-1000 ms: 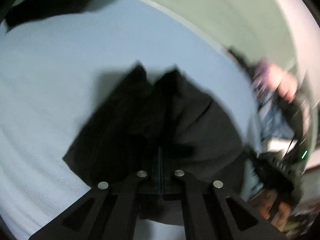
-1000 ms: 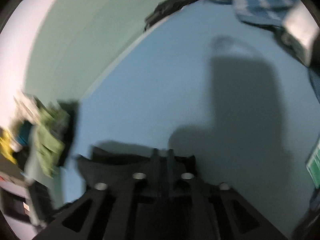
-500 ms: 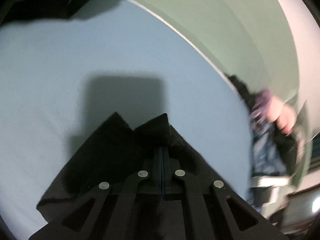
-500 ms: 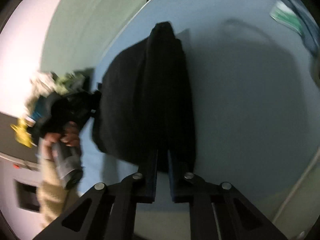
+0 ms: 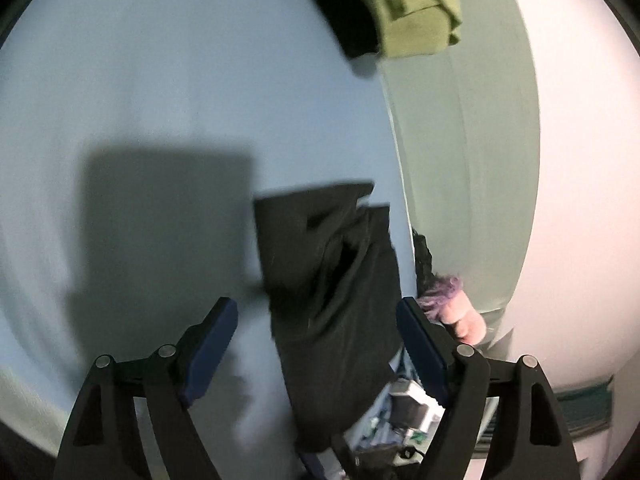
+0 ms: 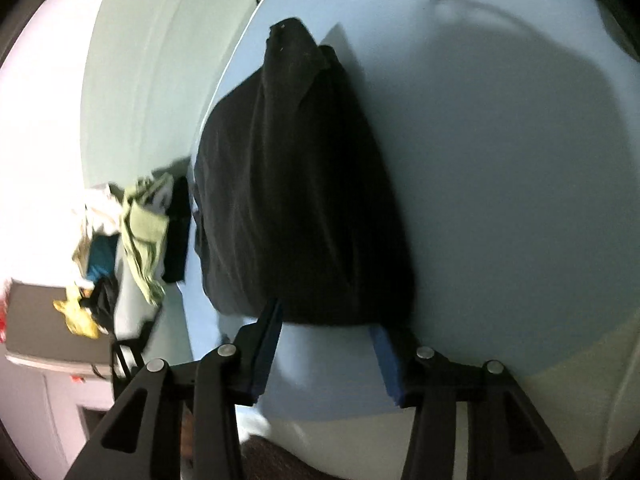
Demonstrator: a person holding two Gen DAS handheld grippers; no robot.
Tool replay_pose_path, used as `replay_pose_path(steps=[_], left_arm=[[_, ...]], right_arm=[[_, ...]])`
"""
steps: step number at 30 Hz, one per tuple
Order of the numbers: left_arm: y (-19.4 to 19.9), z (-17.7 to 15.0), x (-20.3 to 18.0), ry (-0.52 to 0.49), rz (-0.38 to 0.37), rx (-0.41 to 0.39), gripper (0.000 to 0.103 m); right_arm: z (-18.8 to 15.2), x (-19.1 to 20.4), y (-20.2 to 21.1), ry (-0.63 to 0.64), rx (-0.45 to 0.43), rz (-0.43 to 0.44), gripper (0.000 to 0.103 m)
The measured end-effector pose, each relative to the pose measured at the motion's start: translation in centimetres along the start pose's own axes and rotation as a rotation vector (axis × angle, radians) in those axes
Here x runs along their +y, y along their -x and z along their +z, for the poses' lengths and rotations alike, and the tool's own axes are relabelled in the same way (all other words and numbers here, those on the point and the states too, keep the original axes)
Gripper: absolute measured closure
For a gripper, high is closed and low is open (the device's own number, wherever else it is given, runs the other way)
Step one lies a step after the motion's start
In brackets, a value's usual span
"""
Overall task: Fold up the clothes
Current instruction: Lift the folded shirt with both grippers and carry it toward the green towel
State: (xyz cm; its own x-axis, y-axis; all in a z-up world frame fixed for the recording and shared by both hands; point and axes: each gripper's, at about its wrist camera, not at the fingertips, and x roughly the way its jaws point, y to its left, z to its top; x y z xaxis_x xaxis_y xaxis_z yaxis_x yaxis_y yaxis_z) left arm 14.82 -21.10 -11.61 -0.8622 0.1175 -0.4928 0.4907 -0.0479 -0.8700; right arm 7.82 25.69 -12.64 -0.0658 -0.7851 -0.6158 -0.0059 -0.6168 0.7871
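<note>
A black garment (image 6: 296, 184) lies folded into a long bundle on the pale blue table (image 6: 500, 160). In the left wrist view the same garment (image 5: 332, 292) lies near the table's right edge. My left gripper (image 5: 316, 320) is open, its blue-padded fingers on either side of the garment's near part, holding nothing. My right gripper (image 6: 328, 328) is open just at the garment's near end, with the cloth between and beyond its fingertips, not held.
A heap of green, white and dark clothes (image 6: 136, 224) hangs at the table's edge; it also shows in the left wrist view (image 5: 412, 4). A purple and pink item (image 5: 452, 304) and clutter (image 5: 400, 412) lie beyond the edge. A grey box (image 6: 52, 324) sits off the table.
Both grippers were shut on the black garment and have opened, letting it go. The garment now lies on the table. Both views have swung round.
</note>
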Motion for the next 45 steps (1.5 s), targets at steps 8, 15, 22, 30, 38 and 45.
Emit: replay_pose_path(steps=[8,15,22,30,38,45], left_arm=[[-5.4,-6.2,0.7,0.145,-0.091,0.128,0.023],[-9.4,-6.1,-1.4,0.163,-0.096,0.120,0.023],[-12.7,-3.7,-3.4,0.163,-0.066,0.151,0.079],[-14.1,-5.2,-5.6,0.169,-0.092,0.162,0.081],[-15.5,-6.2,-6.6,0.149,-0.078,0.176,0.081],[-15.0,-8.3,-8.4,0.018,-0.049,0.150,0.084]], right_arm=[[-0.1,-0.4,5.8,0.011,-0.073,0.165,0.090],[-0.4,4.1,8.5,0.136,-0.129,0.189,0.091],[-0.7,3.9,6.3,0.138,-0.101,0.088,0.085],[-4.0,1.2,2.9,0.033,0.011,0.278,0.024],[-0.5,1.9,0.2,-0.160,-0.118,0.296,0.032],[-0.1,0.1,2.0,-0.280,-0.185,0.310,0.079]])
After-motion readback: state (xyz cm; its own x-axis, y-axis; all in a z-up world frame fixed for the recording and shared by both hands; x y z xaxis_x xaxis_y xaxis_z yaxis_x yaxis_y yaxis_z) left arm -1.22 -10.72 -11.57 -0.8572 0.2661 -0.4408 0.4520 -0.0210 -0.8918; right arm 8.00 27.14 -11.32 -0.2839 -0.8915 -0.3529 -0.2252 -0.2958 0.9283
